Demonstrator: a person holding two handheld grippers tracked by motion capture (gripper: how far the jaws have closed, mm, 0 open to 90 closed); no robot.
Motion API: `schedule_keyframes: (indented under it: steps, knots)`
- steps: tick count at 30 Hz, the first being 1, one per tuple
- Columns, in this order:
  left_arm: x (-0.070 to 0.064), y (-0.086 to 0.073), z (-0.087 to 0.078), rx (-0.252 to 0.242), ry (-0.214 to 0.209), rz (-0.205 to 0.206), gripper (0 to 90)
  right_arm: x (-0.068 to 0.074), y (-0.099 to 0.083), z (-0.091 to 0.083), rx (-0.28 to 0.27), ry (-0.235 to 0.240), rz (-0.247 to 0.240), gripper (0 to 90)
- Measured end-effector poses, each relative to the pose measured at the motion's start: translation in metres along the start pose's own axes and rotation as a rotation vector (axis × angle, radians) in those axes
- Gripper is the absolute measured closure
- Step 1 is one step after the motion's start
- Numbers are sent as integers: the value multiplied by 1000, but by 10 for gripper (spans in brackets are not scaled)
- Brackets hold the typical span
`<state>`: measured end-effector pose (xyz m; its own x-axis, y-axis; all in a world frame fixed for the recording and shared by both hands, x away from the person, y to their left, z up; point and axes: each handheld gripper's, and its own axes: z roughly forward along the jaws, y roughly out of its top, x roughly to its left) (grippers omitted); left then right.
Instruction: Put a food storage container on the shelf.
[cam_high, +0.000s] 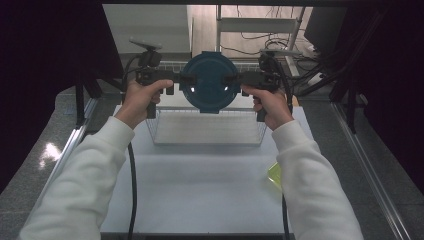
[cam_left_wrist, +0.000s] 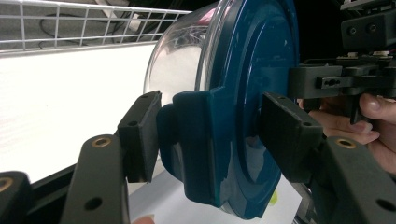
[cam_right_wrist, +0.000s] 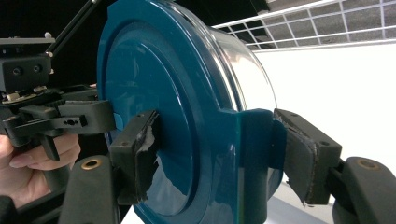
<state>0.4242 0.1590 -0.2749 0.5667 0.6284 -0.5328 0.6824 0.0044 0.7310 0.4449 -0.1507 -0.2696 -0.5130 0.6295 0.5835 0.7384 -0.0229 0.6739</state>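
Observation:
A round container with a dark blue lid (cam_high: 209, 82) and a clear glass bowl (cam_left_wrist: 182, 60) hangs on its side above the wire basket (cam_high: 207, 142), lid facing me. My left gripper (cam_high: 187, 79) is shut on the lid's left latch tab (cam_left_wrist: 196, 140). My right gripper (cam_high: 231, 79) is shut on the opposite tab (cam_right_wrist: 254, 154). In the left gripper view my left gripper (cam_left_wrist: 210, 135) pinches tab and lid face, with the right gripper (cam_left_wrist: 327, 81) beyond. The right gripper view shows my right gripper (cam_right_wrist: 219, 154) clamped likewise, its pads (cam_right_wrist: 144, 154) frayed.
The wire basket stands at the back of the white table (cam_high: 200, 195), directly under the container; its grid wall (cam_right_wrist: 327, 23) shows behind the bowl. A yellow-green object (cam_high: 275, 174) lies near the right forearm. Dark frame posts and cables stand beyond the table.

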Motion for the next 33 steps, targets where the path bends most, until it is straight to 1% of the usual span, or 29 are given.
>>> schedule_keyframes:
  steps: [3,5,6,7,9,13,18,21,22,23,24,26,28,30,32,33]
  knots:
    - [6,2,4,7,-3,-6,410,-5,3,4,4,-5,7,333]
    - [9,2,7,4,-7,-17,410,-7,4,6,6,-9,11,333]
    - [9,2,7,4,-7,-17,410,-7,4,6,6,-9,11,333]
    - [12,3,10,5,-9,-20,410,-10,6,9,11,-12,17,333]
    - [17,4,13,10,-13,-24,410,-13,8,11,11,-14,14,333]
    - [26,4,21,18,-19,-40,410,-21,9,17,16,-23,41,333]
    - [36,4,29,29,-13,-66,409,-31,10,25,30,-24,69,331]
    - [41,5,32,16,-21,-89,409,-36,11,30,29,-21,93,331]
    - [41,5,32,16,-21,-89,409,-36,11,30,29,-21,93,331]
    - [43,6,33,13,-25,-98,409,-37,12,31,25,-21,96,331]
    - [47,8,34,13,-29,-116,410,-39,15,33,23,-23,110,330]
    - [52,9,37,11,-32,-138,409,-42,17,36,26,-26,131,327]
    - [56,11,40,2,-38,-172,408,-45,18,39,27,-25,150,323]
    - [59,12,43,-6,-40,-201,407,-50,20,42,23,-23,179,320]
    - [64,13,47,-14,-46,-239,407,-54,20,45,16,-23,191,317]
    - [67,14,49,-16,-48,-253,407,-56,20,46,13,-24,204,315]
